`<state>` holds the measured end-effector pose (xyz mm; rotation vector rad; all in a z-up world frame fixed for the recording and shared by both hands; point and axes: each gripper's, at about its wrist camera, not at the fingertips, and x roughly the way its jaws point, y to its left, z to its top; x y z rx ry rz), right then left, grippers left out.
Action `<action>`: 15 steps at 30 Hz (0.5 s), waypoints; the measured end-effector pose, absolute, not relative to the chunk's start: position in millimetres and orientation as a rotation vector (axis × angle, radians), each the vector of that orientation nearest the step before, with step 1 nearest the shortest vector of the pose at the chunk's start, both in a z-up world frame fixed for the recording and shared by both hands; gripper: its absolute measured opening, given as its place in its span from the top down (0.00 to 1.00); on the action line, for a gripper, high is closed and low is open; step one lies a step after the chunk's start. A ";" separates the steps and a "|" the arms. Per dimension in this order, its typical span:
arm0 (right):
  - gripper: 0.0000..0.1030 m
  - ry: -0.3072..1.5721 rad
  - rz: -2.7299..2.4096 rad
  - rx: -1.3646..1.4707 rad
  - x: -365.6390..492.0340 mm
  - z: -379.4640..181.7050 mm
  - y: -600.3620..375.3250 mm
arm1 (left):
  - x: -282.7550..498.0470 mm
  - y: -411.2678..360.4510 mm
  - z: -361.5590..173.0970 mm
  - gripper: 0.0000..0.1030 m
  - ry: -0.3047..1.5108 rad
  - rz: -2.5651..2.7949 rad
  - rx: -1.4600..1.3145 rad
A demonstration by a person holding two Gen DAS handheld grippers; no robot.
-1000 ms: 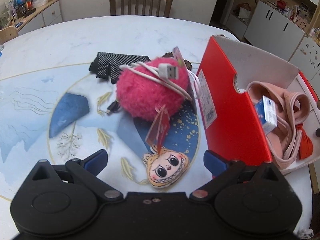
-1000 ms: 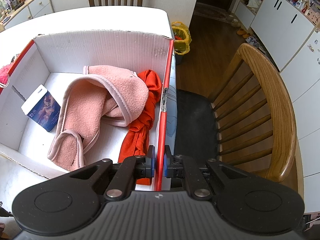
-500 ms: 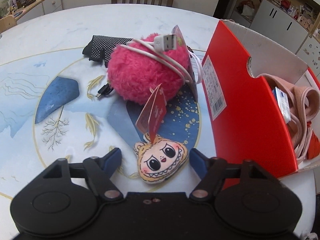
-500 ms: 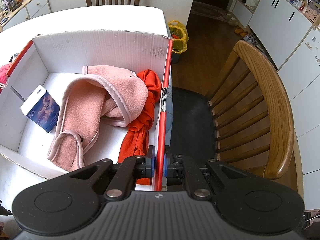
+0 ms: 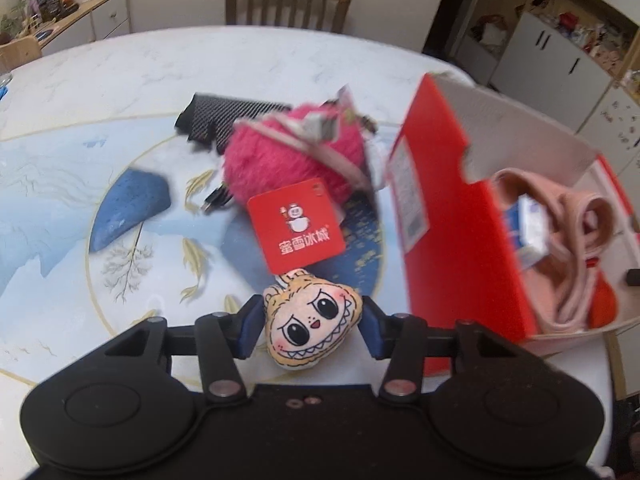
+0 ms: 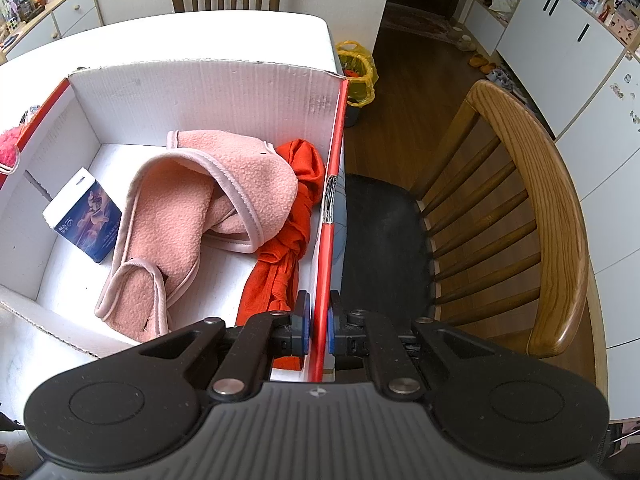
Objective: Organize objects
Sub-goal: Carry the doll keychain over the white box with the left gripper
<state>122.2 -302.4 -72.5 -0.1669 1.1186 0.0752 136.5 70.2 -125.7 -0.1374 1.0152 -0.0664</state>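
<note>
At lower centre, the plush face charm is pinched by the left gripper; its red tag could be snagged on the box wall, itself clamped by the right gripper.

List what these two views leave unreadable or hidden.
- Left wrist: USB cable blurred by motion; its full run is unclear.
- Left wrist: black mesh pouch partly hidden behind pink pompom.
- Right wrist: orange cloth lower end hidden by right gripper.
</note>
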 end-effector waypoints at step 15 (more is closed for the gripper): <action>0.92 1.121 0.077 -0.167 124.6 -73.3 -300.7 | 122.9 43.3 -50.9 0.53 0.877 -0.191 -0.133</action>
